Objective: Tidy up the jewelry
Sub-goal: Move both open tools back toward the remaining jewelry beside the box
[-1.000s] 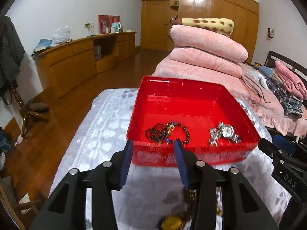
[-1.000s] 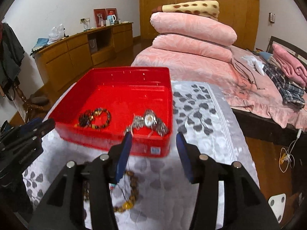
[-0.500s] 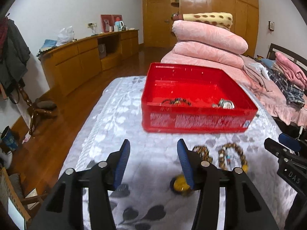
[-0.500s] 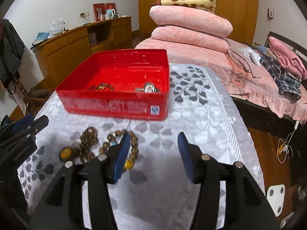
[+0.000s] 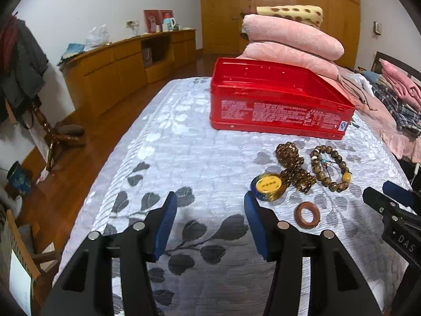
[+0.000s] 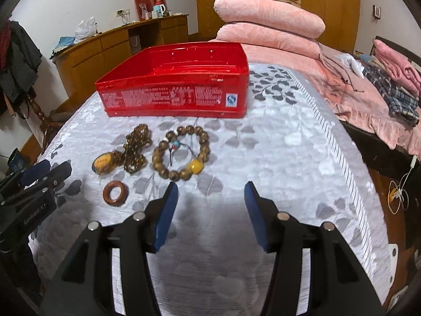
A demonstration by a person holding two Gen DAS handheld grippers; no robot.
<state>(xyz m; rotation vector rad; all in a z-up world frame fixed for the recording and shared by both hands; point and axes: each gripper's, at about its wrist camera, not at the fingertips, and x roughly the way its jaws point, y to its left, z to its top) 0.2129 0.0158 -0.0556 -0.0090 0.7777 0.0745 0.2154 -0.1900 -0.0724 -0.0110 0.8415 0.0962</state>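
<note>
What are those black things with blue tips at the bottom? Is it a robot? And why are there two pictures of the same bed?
No robot here. A person holds a pair of tongs in each hand, and each pair carries a small camera looking forward along its fingers. So one picture comes from the left tongs and the other from the right tongs.

Both look at a grey leaf-patterned cover. On it sit a red box, a beaded bracelet, a darker bead string with a yellow pendant, and a brown ring.

Both tongs are open, with nothing between their blue tips.
</note>
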